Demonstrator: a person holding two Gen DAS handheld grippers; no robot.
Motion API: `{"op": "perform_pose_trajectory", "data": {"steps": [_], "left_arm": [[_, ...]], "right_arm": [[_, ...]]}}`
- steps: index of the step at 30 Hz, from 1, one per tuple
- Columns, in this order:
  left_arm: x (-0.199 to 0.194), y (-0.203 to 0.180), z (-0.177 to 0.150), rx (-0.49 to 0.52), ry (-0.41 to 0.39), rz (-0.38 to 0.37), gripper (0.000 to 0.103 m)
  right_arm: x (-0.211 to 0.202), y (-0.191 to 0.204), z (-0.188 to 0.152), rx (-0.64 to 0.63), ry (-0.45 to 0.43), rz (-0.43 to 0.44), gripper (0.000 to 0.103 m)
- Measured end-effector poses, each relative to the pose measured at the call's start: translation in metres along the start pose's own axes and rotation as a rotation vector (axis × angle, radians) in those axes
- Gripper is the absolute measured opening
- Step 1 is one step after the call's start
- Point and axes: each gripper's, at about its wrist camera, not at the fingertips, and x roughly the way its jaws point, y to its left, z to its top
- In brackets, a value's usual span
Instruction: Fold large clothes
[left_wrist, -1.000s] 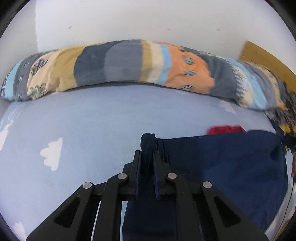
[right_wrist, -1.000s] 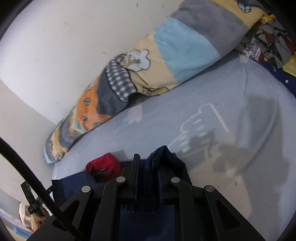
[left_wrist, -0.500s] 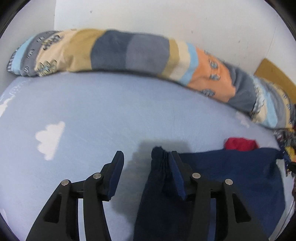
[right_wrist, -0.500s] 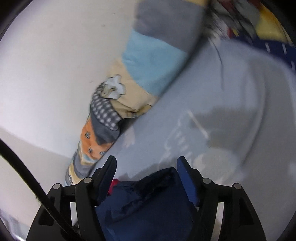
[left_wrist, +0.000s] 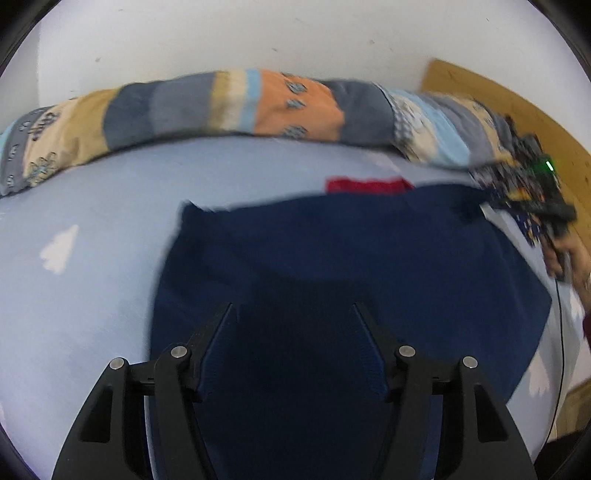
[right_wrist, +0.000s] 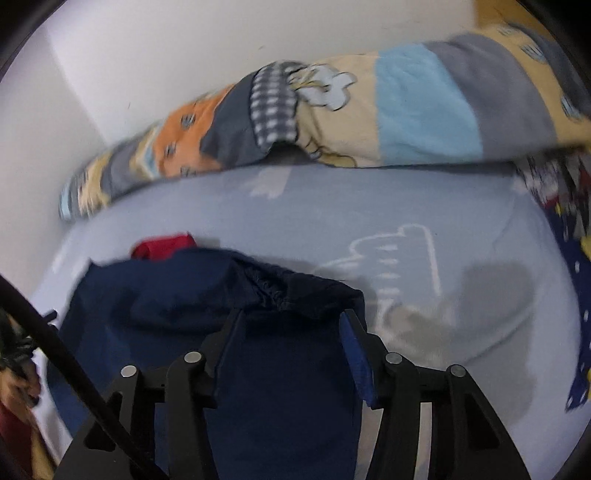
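Observation:
A navy garment (left_wrist: 351, 251) lies spread on the light blue bed sheet (left_wrist: 92, 258), with a red piece (left_wrist: 369, 184) showing at its far edge. My left gripper (left_wrist: 292, 306) hovers over the garment, its jaws opening and holding nothing. In the right wrist view the same garment (right_wrist: 184, 288) has a bunched corner lying between the fingers of my right gripper (right_wrist: 291, 314). Those jaws are closing, and the pads stand apart from the cloth. The red piece (right_wrist: 164, 245) peeks out at the garment's far left.
A long patchwork bolster (left_wrist: 258, 107) (right_wrist: 369, 122) lies along the white wall. A wooden headboard (left_wrist: 498, 99) stands at the right. A person's hand (left_wrist: 572, 254) shows at the right edge. Dark patterned cloth (right_wrist: 565, 258) lies at the sheet's (right_wrist: 369, 206) right side.
Both grippers were shut on bunched navy corners and have let go. The left one has shifted over the garment's middle. The right view has rolled, and the corner now lies slack.

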Motion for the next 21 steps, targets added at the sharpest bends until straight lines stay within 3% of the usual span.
{"op": "perform_pose_trajectory", "data": {"steps": [3, 7, 11, 15, 19, 21], "left_arm": [[0.017, -0.006, -0.013, 0.008, 0.043, 0.021, 0.065], [0.016, 0.005, -0.017, -0.009, 0.054, 0.059, 0.065], [-0.012, 0.028, -0.024, -0.039, 0.017, 0.094, 0.068], [-0.036, 0.065, -0.038, -0.140, -0.004, 0.104, 0.075], [-0.046, 0.096, -0.062, -0.280, 0.012, 0.049, 0.079], [-0.043, 0.101, -0.073, -0.331, 0.036, 0.004, 0.081]], "right_arm": [[0.016, -0.024, 0.010, 0.123, -0.012, -0.100, 0.057], [0.010, -0.074, 0.009, 0.439, -0.068, -0.187, 0.060], [-0.011, -0.077, -0.026, 0.405, 0.014, 0.075, 0.062], [-0.047, -0.071, -0.077, 0.314, 0.059, 0.155, 0.067], [-0.069, -0.064, -0.127, 0.257, 0.097, 0.198, 0.066], [-0.073, -0.057, -0.148, 0.255, 0.115, 0.241, 0.060]]}}
